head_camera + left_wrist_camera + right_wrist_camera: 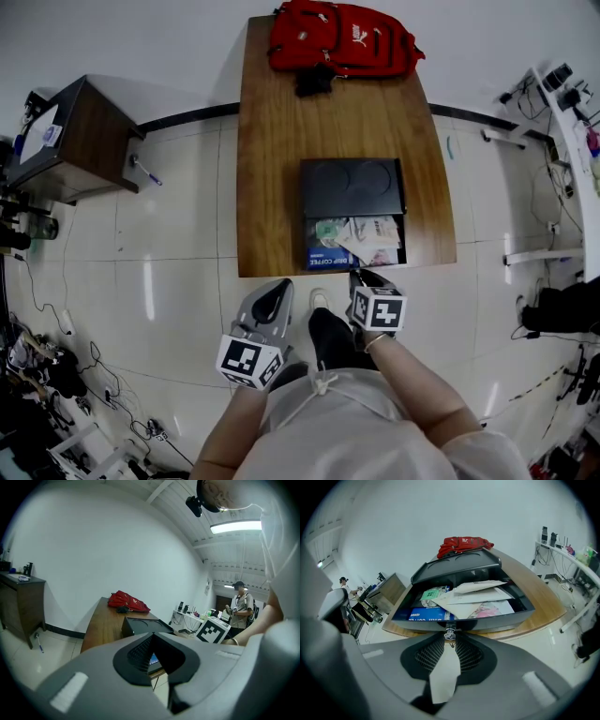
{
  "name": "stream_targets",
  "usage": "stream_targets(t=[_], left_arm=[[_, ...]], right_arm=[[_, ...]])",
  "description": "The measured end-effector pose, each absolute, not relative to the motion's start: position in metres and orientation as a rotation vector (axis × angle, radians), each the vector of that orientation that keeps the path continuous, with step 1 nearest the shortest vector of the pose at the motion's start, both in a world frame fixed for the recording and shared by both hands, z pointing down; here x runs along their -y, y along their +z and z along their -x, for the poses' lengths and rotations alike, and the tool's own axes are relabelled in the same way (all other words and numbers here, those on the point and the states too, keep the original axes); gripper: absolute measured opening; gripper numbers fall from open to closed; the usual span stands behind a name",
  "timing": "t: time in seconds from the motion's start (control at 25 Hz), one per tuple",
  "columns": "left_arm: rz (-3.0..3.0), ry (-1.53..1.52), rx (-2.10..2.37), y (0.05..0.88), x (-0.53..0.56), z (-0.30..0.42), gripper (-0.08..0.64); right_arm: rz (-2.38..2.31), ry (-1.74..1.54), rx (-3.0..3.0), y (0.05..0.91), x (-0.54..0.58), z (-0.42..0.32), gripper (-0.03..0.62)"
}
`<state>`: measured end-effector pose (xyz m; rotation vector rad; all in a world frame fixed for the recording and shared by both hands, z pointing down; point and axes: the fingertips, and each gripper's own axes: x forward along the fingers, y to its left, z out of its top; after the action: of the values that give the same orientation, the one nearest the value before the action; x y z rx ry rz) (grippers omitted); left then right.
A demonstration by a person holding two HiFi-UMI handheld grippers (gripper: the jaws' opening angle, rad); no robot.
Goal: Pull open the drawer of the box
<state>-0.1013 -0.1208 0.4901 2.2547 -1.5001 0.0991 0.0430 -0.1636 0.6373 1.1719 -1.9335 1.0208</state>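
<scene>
A black box (352, 187) lies on the wooden table (272, 141) with its drawer (487, 623) pulled out toward me. The drawer holds a blue coffee carton (426, 614), a green packet and loose papers (473, 595). My right gripper (361, 278) is at the middle of the drawer front, shut on its small silver knob (450, 633). My left gripper (278, 286) hangs off the table's near edge, left of the drawer, touching nothing. Its tips meet with nothing between them (153, 635).
A red backpack (342, 37) lies at the table's far end. A dark wooden cabinet (70, 141) stands to the left and a white desk (572, 141) with clutter to the right. My feet (330, 333) are at the table's near edge. Another person (240, 606) stands far off.
</scene>
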Motion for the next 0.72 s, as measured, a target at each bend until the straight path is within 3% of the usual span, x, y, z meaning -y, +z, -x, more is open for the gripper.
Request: stream_targets(t=[0.72], left_arm=[[-2.263,0.126,1.512,0.490,0.109,0.103,-0.005]], right_arm=[[-1.208,1.024,1.996,0.644,0.166,-0.045,0.075]])
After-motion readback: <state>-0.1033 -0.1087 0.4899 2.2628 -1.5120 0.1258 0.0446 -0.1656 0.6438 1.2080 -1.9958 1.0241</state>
